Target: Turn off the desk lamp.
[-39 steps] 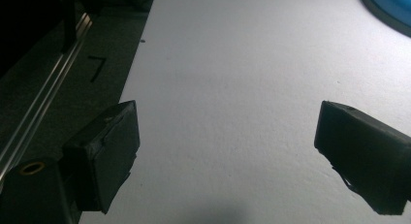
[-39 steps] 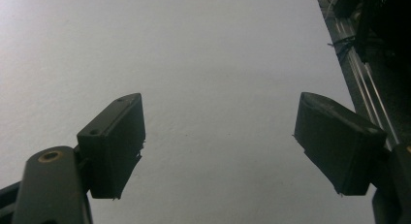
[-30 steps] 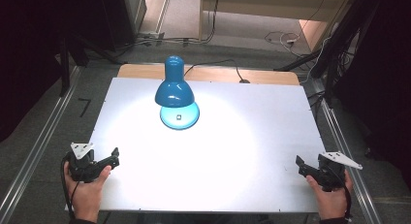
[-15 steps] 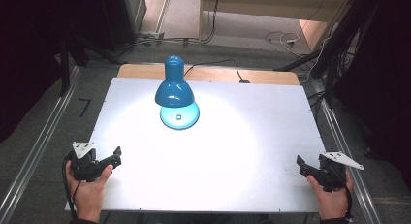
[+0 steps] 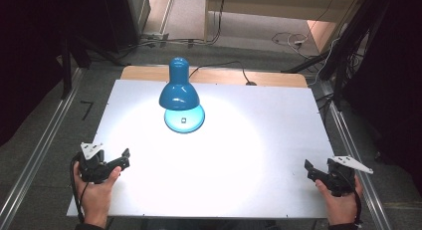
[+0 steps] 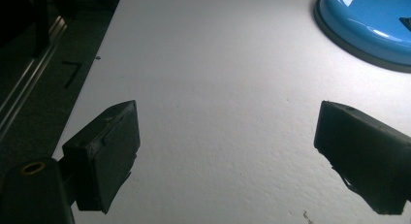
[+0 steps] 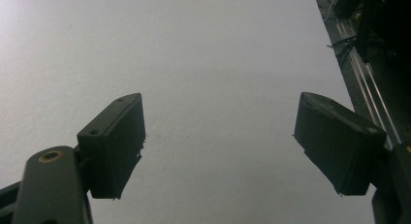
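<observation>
A blue desk lamp [image 5: 179, 93] stands lit at the back of the white table [image 5: 249, 155], its shade over a round blue base [image 5: 184, 120]. My left gripper [image 5: 123, 159] rests in a hand near the front left edge, open and holding nothing. In the left gripper view the left gripper [image 6: 228, 127] shows wide-apart jaws over bare table, with the lamp base [image 6: 368, 25] at the upper right. My right gripper [image 5: 309, 171] lies in the other hand at the front right, also open. The right gripper [image 7: 220, 117] has only white tabletop between its jaws.
Metal rails [image 5: 40, 150] run along both sides of the table, one seen as a rail [image 7: 368, 103] past the table's right edge. A wooden strip [image 5: 268, 78] borders the back edge, and the lamp's cable [image 5: 224, 65] trails off behind it.
</observation>
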